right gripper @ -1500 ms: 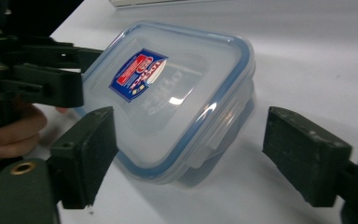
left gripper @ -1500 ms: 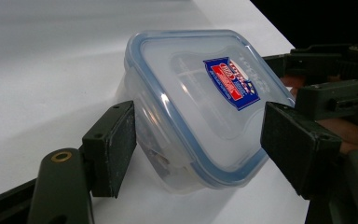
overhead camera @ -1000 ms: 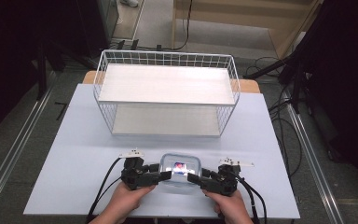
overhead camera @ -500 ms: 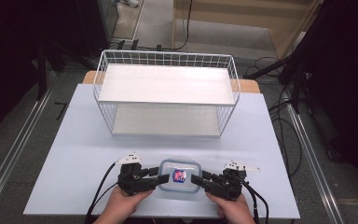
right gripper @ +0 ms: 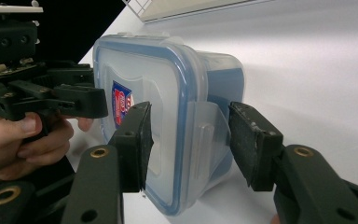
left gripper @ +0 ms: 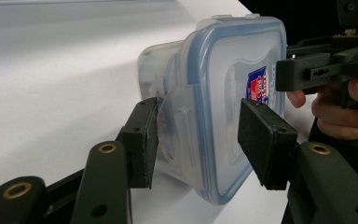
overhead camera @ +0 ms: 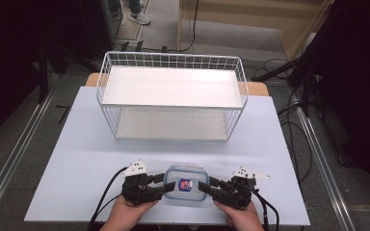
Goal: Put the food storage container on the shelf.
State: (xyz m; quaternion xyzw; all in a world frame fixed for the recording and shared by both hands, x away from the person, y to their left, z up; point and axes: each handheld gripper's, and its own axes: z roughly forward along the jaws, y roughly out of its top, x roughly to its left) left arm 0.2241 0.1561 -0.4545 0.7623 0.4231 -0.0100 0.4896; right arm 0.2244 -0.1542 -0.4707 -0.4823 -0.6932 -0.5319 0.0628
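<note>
Count: one lidded plastic container (overhead camera: pixel 186 184), one white wire shelf rack (overhead camera: pixel 172 98), two hand-held grippers, left (overhead camera: pixel 160 185) and right (overhead camera: pixel 214 187), one surface (overhead camera: pixel 77 159).

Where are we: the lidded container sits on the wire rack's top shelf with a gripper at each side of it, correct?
Not quite. The container stands on the table, near its front edge, in front of the wire rack, not on its top shelf; the high view shows this. The left gripper and right gripper are indeed at its sides, and their jaws have just been closing around its side latches.

White wire basket shelf (overhead camera: pixel 171 86), table (overhead camera: pixel 77 159)
</note>
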